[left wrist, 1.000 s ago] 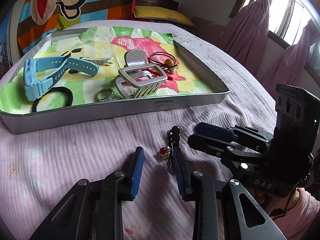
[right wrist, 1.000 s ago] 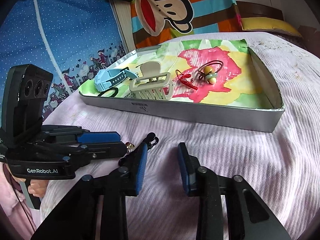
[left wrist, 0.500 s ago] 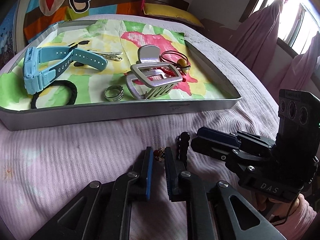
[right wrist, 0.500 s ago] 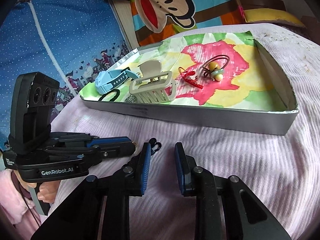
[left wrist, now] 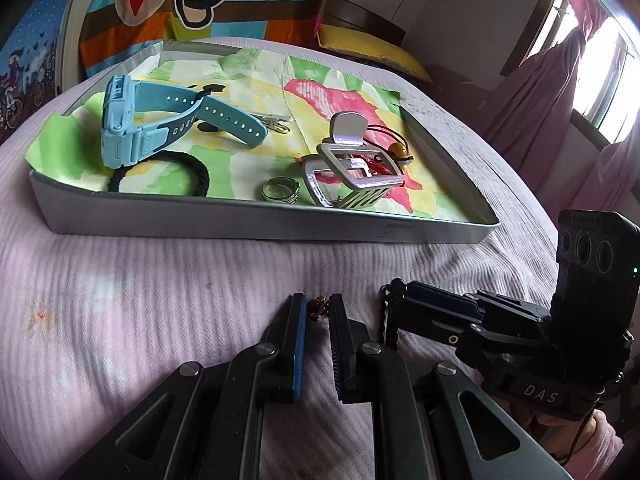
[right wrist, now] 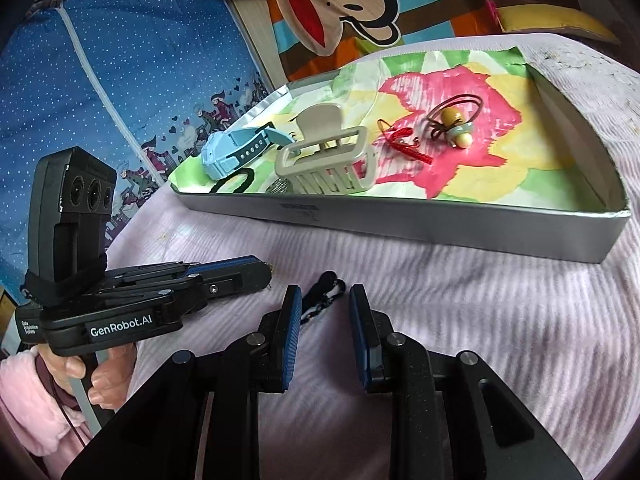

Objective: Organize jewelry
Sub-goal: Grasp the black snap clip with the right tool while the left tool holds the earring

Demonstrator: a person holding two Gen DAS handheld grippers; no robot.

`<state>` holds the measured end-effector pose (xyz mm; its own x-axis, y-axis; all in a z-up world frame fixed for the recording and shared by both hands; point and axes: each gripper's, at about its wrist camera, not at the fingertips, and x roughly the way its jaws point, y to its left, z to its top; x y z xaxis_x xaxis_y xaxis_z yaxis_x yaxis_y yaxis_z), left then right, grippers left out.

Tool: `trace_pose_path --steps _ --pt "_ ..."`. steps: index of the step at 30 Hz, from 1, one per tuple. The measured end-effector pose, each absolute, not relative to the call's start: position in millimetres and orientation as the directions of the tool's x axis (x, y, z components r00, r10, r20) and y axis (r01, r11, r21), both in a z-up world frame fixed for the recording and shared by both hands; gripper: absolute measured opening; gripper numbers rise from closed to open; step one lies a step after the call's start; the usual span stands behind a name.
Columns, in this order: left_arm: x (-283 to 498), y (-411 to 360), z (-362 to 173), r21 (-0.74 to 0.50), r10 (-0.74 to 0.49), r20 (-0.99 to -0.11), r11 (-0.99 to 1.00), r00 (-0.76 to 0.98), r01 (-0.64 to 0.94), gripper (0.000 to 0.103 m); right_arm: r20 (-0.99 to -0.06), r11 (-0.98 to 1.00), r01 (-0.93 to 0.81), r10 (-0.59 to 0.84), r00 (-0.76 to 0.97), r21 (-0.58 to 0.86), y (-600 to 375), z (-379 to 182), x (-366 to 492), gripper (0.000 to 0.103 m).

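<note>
- The left gripper (left wrist: 318,312) has its fingers drawn narrow around a small red-and-gold trinket (left wrist: 318,309), which sits right between the fingertips; whether the pads are actually pressing it I cannot tell.
- The right gripper (right wrist: 320,304) stands moderately open, and a black braided cord (right wrist: 322,294) lies on the pink bedspread (right wrist: 480,320) between its fingertips, not clamped.
- The cord's long axis runs roughly along the right gripper's fingers, its looped end pointing away toward the tray (left wrist: 248,222).
- In the left view that cord (left wrist: 390,320) hangs just beside the right gripper's fingers, to the right of the trinket.
- The tray lies straight ahead of both grippers, near wall facing them; its near right corner, past the hair claw (left wrist: 352,178), looks bare.
- A blue watch (left wrist: 160,124), black hair tie (left wrist: 160,174) and ring (left wrist: 281,191) fill the tray's near left part.
- Judgement: the left gripper is nearer the trinket and needs to lift it over the near wall.
</note>
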<state>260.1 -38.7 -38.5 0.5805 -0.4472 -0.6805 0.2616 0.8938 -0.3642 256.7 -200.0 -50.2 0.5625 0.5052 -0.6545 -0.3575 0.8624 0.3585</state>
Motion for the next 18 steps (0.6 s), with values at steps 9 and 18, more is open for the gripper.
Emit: trace_pose_path --steps 9,18 --pt "256.4 -23.8 -44.7 -0.431 -0.473 -0.644 0.874 0.602 0.226 0.011 -0.665 0.858 -0.326 0.513 0.542 0.396 -195.5 -58.3 264.6 0.022" --pt "256.1 -20.5 -48.9 -0.454 -0.487 -0.63 0.863 0.605 0.222 0.011 -0.68 0.878 -0.31 0.479 0.554 0.366 -189.3 -59.5 262.9 0.022"
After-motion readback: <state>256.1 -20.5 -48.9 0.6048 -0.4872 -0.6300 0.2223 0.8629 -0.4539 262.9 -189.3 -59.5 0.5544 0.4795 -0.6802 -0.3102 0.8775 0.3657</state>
